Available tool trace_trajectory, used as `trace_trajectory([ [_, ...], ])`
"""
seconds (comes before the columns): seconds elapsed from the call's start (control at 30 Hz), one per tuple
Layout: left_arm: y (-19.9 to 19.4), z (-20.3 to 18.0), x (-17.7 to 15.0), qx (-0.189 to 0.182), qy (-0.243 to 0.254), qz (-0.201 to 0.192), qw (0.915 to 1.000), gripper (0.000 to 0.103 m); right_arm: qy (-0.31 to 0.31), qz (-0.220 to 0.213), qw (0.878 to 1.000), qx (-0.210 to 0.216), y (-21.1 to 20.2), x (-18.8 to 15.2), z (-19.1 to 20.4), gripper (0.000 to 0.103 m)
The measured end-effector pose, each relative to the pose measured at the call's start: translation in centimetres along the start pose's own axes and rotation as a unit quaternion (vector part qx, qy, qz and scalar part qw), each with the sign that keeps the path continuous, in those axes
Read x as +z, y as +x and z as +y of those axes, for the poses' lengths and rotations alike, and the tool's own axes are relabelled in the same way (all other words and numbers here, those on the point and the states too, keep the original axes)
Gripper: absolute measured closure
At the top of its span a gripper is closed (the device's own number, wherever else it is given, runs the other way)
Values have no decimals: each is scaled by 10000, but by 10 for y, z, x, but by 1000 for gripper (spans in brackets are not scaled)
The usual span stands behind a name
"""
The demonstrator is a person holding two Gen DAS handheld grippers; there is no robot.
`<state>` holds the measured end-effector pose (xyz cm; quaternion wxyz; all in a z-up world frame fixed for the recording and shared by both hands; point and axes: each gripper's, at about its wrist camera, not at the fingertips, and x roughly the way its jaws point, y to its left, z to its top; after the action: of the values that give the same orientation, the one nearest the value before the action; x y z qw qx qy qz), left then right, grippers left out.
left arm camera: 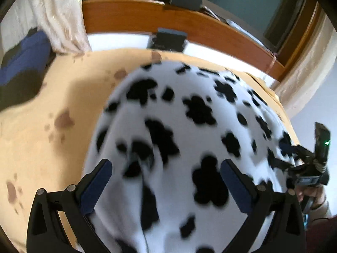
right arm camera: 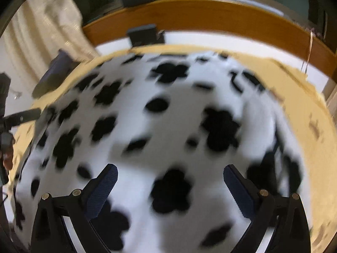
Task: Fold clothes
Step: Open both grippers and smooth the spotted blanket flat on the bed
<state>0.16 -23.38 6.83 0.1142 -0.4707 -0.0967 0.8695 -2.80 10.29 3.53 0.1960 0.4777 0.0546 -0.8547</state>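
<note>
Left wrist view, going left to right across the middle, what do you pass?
Blue and black garment → yellow paw-print bedspread → cow-print fleece garment → right gripper at the far edge.

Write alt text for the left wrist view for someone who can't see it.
A white garment with black spots lies spread on a yellow sheet, seen from just above. The left gripper hovers over it with jaws wide open, holding nothing. A wooden headboard runs behind, and the right gripper is at the right edge.

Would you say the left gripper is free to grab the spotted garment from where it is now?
Probably yes: the left gripper is open right over the spotted garment, with nothing between them.
</note>
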Motion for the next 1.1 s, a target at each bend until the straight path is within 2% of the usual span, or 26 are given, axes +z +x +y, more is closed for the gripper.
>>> trace_trajectory([
  [0.1, 8, -5, -30, 120, 151, 151, 9997, 0, -216, 156, 9994, -212, 8, -30, 8, 1],
  [0.17, 17, -6, -48, 336, 299, 197, 9988, 0, -408, 7, 9985, -375, 7, -39, 11, 1],
  [0.27, 15, -4, -64, 599, 620, -137, 9962, 0, -455, 44, 9984, -344, 8, -40, 0, 1],
  [0.37, 14, -7, -74, 897, 913, -214, 9915, 0, -613, 89, 9976, -313, 9, -39, -8, 1],
  [0.6, 16, -5, -73, 994, 1012, -140, 9898, 0, -669, 139, 9975, -170, 7, -35, -13, 1],
  [0.63, 16, -5, -73, 980, 1027, -113, 9898, 0, -570, 91, 9982, -148, -1, -37, -16, 1],
  [0.73, 11, -7, -68, 894, 910, -1, 9918, 0, -224, -667, 9974, 182, -63, -50, -42, 1],
  [0.83, -2, -15, -53, 575, 579, -48, 9967, 0, 135, -1130, 9931, -285, -112, -69, -82, 1],
  [0.9, -9, -29, -42, 329, 443, -133, 9984, 0, 503, -1279, 9882, -680, -135, -87, -116, 1],
  [1.0, -12, -63, -29, 17, 614, -191, 9979, 0, 1011, -1268, 9842, -709, -152, -114, -153, 1],
  [1.1, -5, -107, -14, -291, 889, -45, 9956, 0, 1310, -1173, 9826, -603, -154, -139, -168, 1],
])
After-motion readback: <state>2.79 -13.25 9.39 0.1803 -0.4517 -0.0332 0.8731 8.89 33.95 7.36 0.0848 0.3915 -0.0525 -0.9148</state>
